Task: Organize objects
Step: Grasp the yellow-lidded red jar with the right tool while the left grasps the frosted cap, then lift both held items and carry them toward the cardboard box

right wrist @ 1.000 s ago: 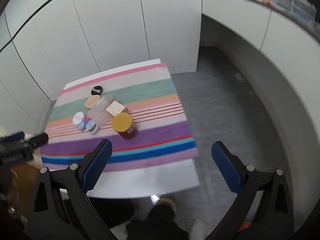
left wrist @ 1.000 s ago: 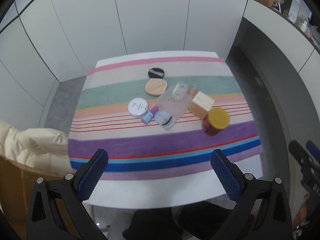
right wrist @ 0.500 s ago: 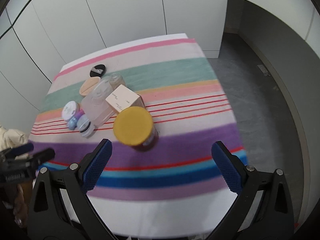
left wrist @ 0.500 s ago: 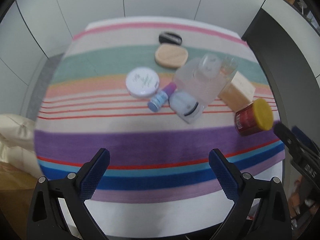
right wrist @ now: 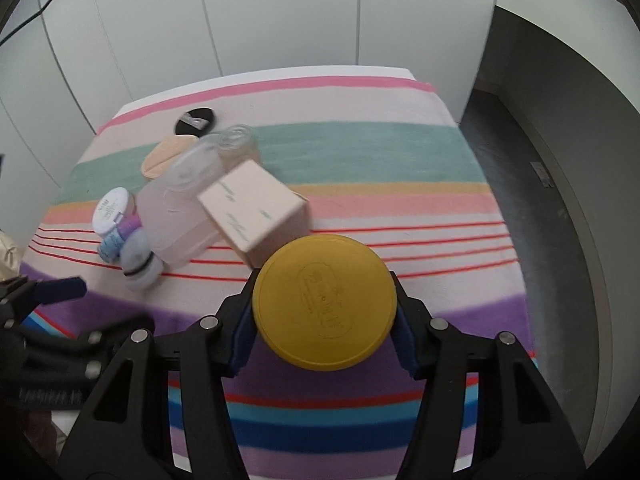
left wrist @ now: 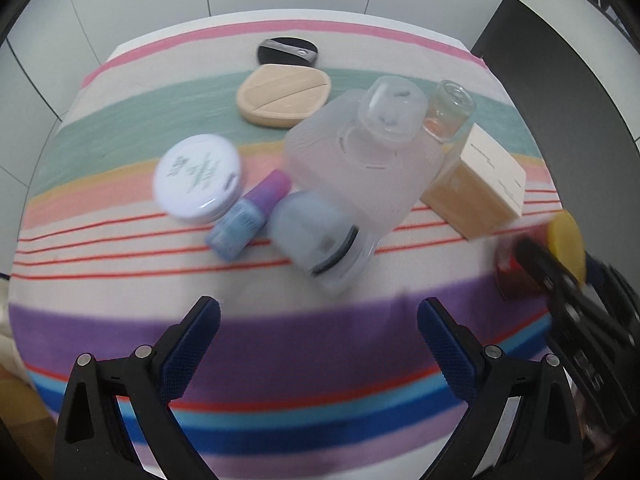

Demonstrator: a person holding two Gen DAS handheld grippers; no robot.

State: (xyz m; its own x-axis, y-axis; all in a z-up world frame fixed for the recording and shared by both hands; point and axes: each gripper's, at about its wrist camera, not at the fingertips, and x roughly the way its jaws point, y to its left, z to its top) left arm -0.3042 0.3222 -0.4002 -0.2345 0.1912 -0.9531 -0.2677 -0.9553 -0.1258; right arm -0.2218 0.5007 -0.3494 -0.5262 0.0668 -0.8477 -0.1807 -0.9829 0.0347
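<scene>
1. The right tool (right wrist: pixel 325 312) has its two blue-padded fingers closed against the sides of the yellow-lidded jar (right wrist: pixel 325 301), which stands at the near right of the cluster on the purple stripe. Whether the jar has left the cloth cannot be told.
2. The left tool (left wrist: pixel 319 322) is wide open and holds nothing; it hovers over the purple stripe, near the middle of the striped cloth (left wrist: pixel 120 128) that covers the desk.
3. Just beyond the jar sits one beige box (right wrist: pixel 256 210), tilted, touching or nearly touching the jar's far side.
4. Left of the box is one frosted bottle (left wrist: pixel 360 152) with a clear cap, and behind it one small glass jar (left wrist: pixel 450 110).
5. Near the bottle's near edge lies one pale blue case (left wrist: pixel 316 236) with a dark curved band, beside one small blue-and-purple vial (left wrist: pixel 248 216) lying down, and one round white tin (left wrist: pixel 199 178).
6. Farther off lie one beige sponge pad (left wrist: pixel 283 94) and one black puff (left wrist: pixel 287 51).
7. Judged from this, sorting has barely begun: one item is gripped, seven others sit bunched together and untouched, and no sorted row or group is evident yet.
</scene>
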